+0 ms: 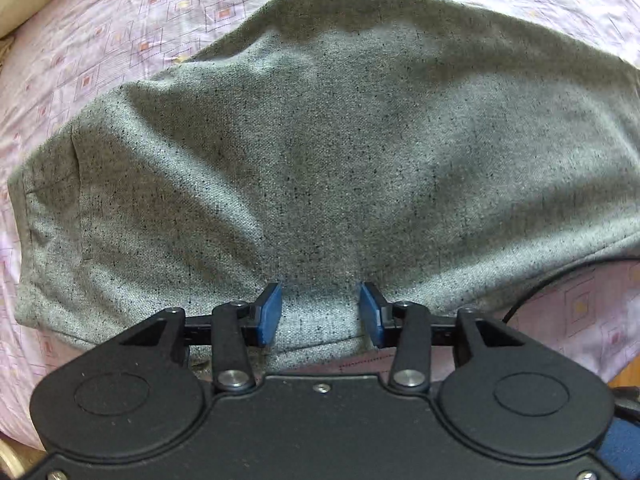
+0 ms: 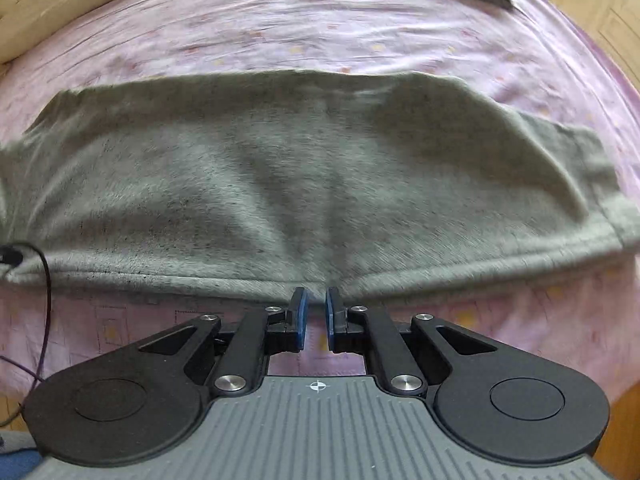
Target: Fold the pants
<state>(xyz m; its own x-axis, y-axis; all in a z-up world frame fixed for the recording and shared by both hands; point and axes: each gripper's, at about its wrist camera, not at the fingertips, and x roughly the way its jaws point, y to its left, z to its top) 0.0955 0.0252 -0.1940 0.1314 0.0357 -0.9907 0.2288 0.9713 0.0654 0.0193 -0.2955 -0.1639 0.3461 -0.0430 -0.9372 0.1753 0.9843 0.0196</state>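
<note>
On the bed (image 1: pixel 120 20), grey pants (image 1: pixel 320 152) lie spread flat. Left claw (image 1: pixel 320 314) spread, straddling their near hem. Right claw (image 2: pixel 317 318) slightly parted at the near edge, gripping nothing.

Both wrist views look forward, low and close. Left gripper (image 1: pixel 320 314) faces the pants' (image 1: pixel 320 140) near hem; right gripper (image 2: pixel 317 318) likewise. Shared: pants on pink bedsheet (image 2: pixel 280 32).
</note>
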